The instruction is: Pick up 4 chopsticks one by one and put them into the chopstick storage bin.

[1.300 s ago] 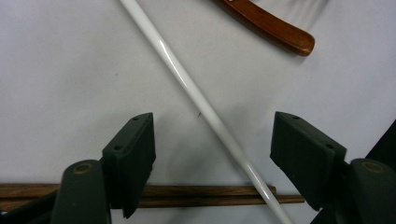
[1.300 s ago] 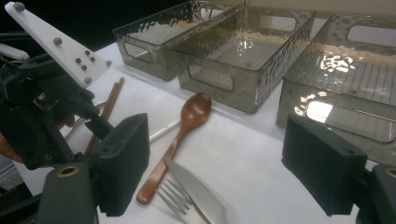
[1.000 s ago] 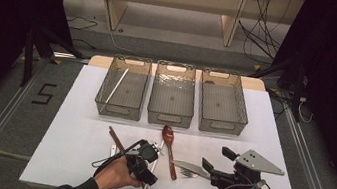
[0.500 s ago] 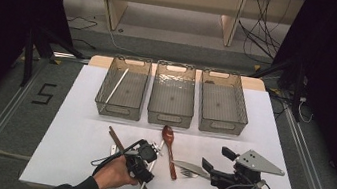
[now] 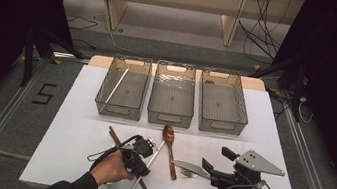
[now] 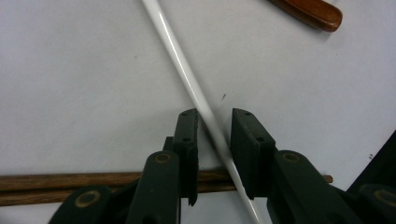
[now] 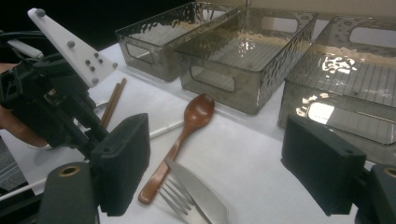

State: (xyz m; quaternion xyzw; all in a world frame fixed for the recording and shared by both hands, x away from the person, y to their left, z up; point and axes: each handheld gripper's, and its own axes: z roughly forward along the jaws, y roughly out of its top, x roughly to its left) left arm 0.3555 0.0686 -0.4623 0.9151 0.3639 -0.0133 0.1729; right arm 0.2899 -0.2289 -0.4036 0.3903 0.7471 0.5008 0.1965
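Three bins sit at the table's far side. Nearer, the left claw straddles a white chopstick lying diagonally over the brown pair; its jaws have just been closing, not quite pinching. The right claw is spread wide, holding nothing.

Your left gripper is closing its jaws around the white chopstick, low in the centre of the left gripper view; a narrow gap is showing on each side of the stick, so the pads are not yet pressing on it. In the high view, the chopstick is now lying slanted at lower centre, its lower end swinging further toward the bottom edge.
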